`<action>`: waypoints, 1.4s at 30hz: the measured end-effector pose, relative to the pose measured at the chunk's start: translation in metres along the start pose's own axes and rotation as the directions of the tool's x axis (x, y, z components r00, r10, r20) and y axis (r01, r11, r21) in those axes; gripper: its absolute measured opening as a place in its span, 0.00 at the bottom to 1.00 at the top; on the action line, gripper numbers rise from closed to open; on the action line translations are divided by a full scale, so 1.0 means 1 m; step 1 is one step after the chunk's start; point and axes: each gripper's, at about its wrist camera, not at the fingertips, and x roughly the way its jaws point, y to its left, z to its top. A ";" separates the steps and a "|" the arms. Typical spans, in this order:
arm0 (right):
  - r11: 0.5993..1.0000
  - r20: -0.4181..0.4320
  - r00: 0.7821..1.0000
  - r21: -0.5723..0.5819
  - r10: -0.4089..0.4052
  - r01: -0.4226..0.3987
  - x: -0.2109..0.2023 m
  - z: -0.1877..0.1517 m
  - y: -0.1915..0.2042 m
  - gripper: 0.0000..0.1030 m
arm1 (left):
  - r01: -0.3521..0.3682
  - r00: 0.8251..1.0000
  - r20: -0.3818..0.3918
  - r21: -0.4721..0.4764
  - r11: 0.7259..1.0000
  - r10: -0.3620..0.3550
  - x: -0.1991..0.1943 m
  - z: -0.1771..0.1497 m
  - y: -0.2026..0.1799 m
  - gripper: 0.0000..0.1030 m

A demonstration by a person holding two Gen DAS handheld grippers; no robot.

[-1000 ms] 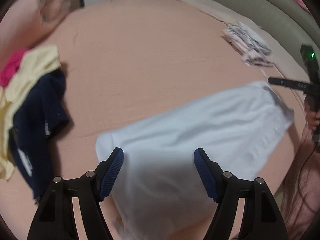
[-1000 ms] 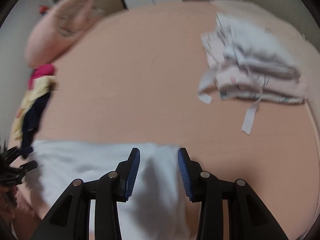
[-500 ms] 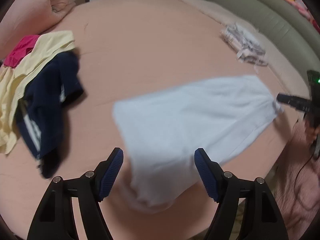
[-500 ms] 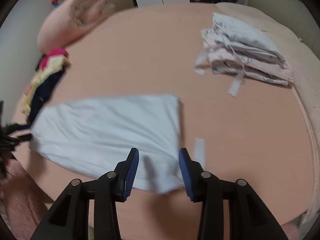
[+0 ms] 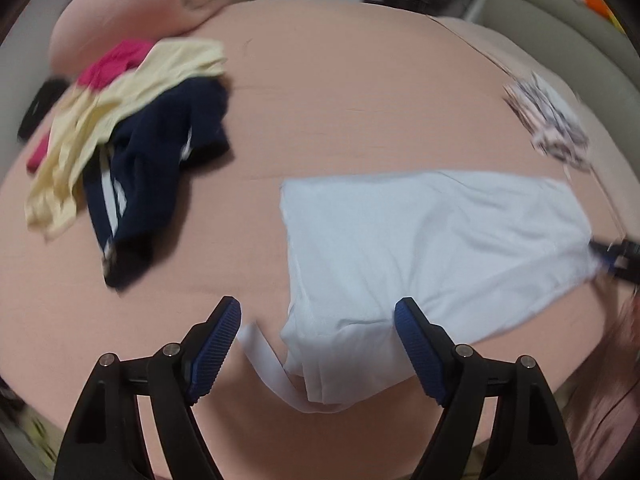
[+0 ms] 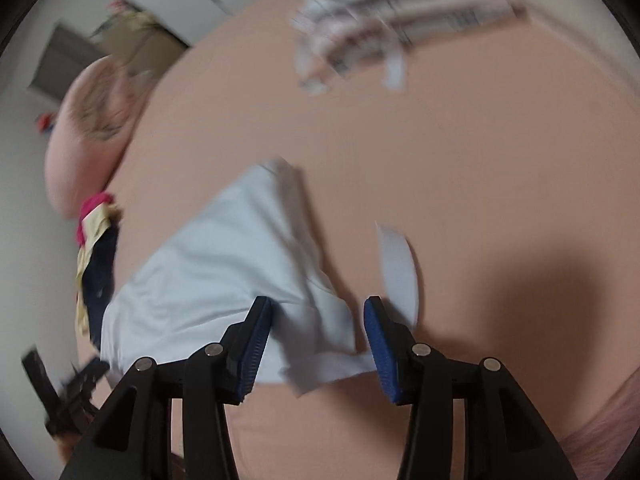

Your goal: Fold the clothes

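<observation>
A pale blue garment point(image 5: 420, 240) lies spread flat on the peach bed sheet point(image 5: 340, 100). Its bunched near end, with a white strap point(image 5: 260, 356) trailing from it, sits below my left gripper point(image 5: 318, 316). That gripper's jaws are opening wide and its pads touch no cloth. In the right wrist view the garment point(image 6: 208, 272) runs back to the left. One corner of it lies between the opening jaws of my right gripper point(image 6: 318, 308), and the pads stand clear of it. A second white strap point(image 6: 396, 264) curls beside that corner.
A heap of yellow, navy and pink clothes point(image 5: 120, 120) lies at the left. A folded stack point(image 5: 552, 124) point(image 6: 392, 8) sits at the far right. A pink pillow point(image 5: 132, 12) is at the back. The bed's edge is close below both grippers.
The garment has dropped from the grippers and settled flat on the bed. The right jaws have widened. Both views have rolled and shifted sideways along the garment's ends.
</observation>
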 end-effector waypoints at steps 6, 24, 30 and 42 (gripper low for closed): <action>0.994 -0.014 0.994 0.017 0.108 -0.108 -0.008 -0.010 0.009 0.19 | 0.101 0.995 0.005 -0.094 0.991 -0.101 0.012 -0.018 0.010 0.76; 0.847 -0.196 0.980 -0.518 0.024 -0.124 0.050 -0.071 0.208 0.19 | 0.362 0.918 0.266 -0.265 0.894 -0.293 -0.021 -0.020 0.063 0.76; 0.776 -0.097 0.947 -0.551 0.307 -0.308 -0.051 -0.078 0.212 0.23 | 0.500 0.858 0.176 -0.068 0.863 -0.483 -0.007 0.000 -0.006 0.77; 0.943 0.064 0.998 -0.330 -0.012 0.033 -0.006 -0.043 0.104 0.24 | 0.513 0.858 0.022 -0.087 0.854 -0.513 0.042 0.022 -0.096 0.76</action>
